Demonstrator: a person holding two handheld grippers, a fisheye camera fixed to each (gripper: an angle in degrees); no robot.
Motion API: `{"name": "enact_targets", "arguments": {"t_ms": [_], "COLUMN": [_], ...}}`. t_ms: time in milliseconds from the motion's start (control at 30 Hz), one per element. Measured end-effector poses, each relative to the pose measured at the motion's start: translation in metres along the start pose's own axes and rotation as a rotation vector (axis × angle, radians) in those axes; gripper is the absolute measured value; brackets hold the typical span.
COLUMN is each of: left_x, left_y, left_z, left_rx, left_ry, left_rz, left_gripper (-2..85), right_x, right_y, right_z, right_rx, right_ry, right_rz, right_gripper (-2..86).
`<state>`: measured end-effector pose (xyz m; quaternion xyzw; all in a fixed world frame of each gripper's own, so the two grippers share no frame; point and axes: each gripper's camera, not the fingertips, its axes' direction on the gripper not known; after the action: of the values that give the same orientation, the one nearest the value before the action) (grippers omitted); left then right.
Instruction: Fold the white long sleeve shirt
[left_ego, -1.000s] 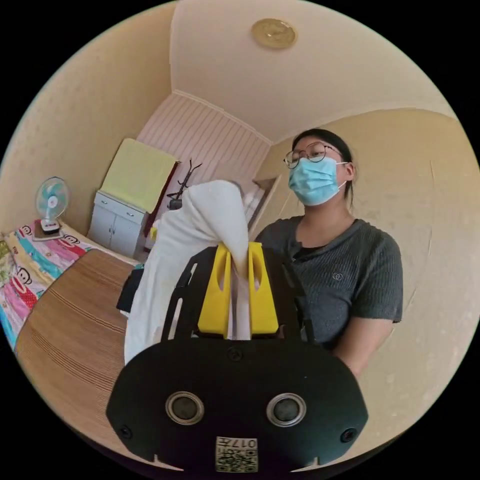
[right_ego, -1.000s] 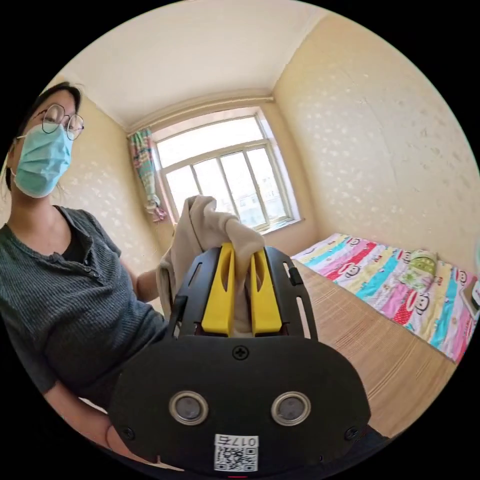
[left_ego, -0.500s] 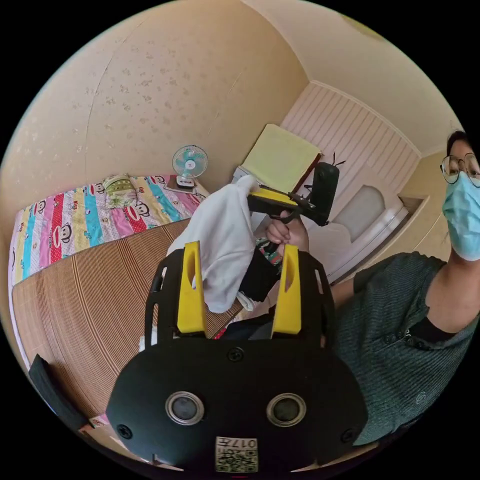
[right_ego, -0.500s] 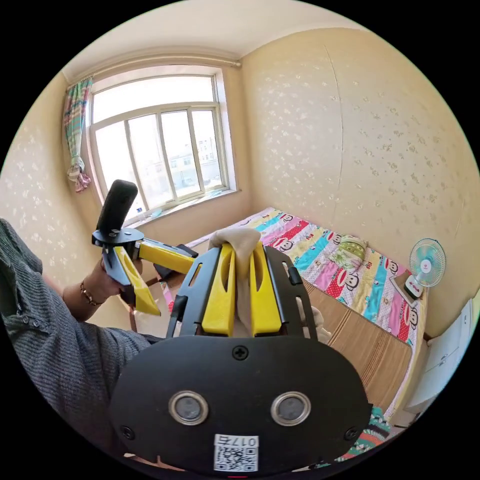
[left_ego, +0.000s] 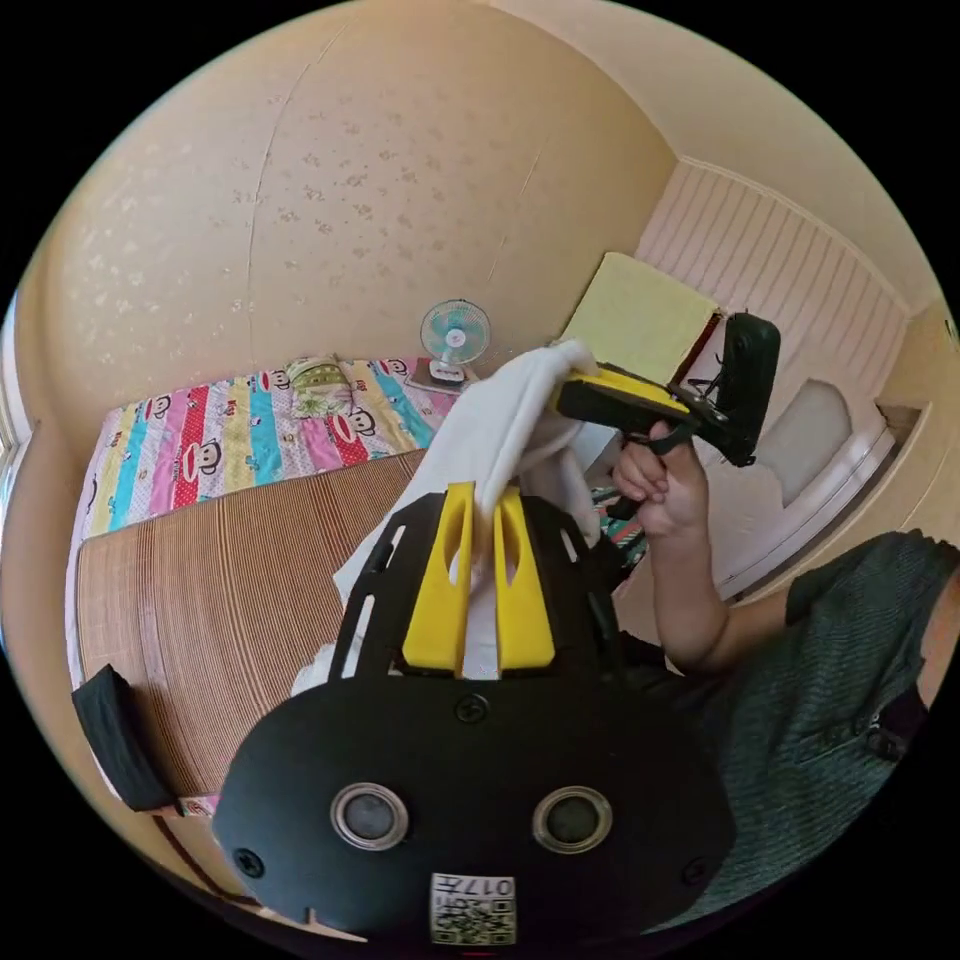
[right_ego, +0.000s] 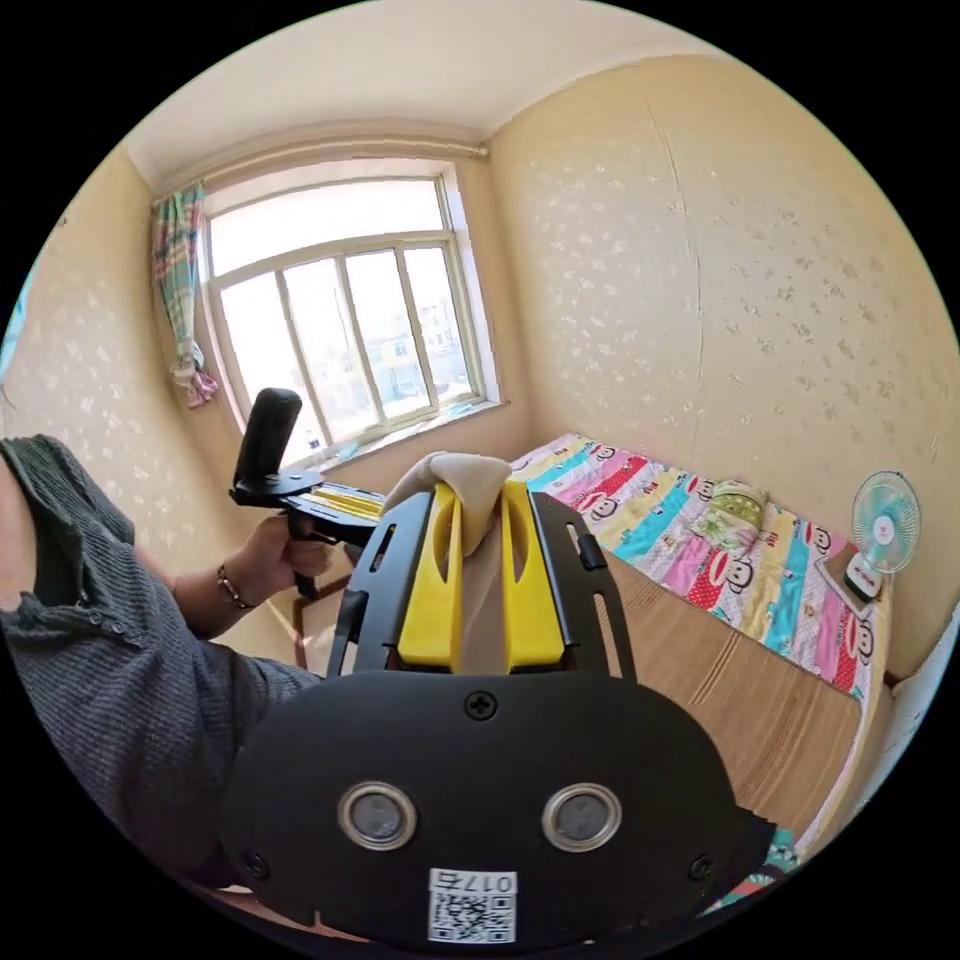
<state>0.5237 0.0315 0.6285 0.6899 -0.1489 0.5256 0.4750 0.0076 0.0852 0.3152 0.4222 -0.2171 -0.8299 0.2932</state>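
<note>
Clamping the white shirt (left_ego: 490, 440), both grippers' jaws meet cloth; right gripper view adds a window (right_ego: 350, 320).

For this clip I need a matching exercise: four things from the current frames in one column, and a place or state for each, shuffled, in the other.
Things
1. white long sleeve shirt
2. small teal desk fan
3. colourful striped cartoon bedsheet
4. flat black object

Places or states
A. lies at the far end of the woven bamboo bed mat, along the wall
B. hangs in the air, clamped in the left gripper and the right gripper
C. rests at the mat's near corner
D. stands upright beyond the sheet's end

Pairs: 1-B, 2-D, 3-A, 4-C
</note>
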Motion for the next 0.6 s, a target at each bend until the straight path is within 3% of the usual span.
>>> {"name": "enact_targets", "arguments": {"t_ms": [67,200,433,500,600], "left_x": [0.000,0.005,0.025,0.038,0.046], "left_y": [-0.005,-0.014,-0.021,-0.029,-0.041], "left_z": [-0.017,-0.057,-0.109,-0.118,-0.128], "left_rx": [0.050,0.148,0.287,0.302,0.298], "left_ry": [0.051,-0.007,-0.075,-0.112,-0.125], "left_rz": [-0.005,-0.066,-0.147,-0.137,-0.131], "left_gripper": [2.1,1.9,1.9,1.8,1.9], "right_x": [0.015,0.027,-0.008,-0.033,-0.055], "right_y": [0.017,0.058,0.095,0.085,0.063], "right_z": [-0.023,-0.040,0.058,0.088,0.121], "right_rx": [0.110,0.228,-0.050,-0.145,-0.277], "right_ry": [-0.177,-0.293,-0.442,-0.370,-0.108], "right_rz": [-0.013,0.001,0.182,0.148,0.138], "right_gripper": [7.5,7.3,17.2,17.6,15.5]}}
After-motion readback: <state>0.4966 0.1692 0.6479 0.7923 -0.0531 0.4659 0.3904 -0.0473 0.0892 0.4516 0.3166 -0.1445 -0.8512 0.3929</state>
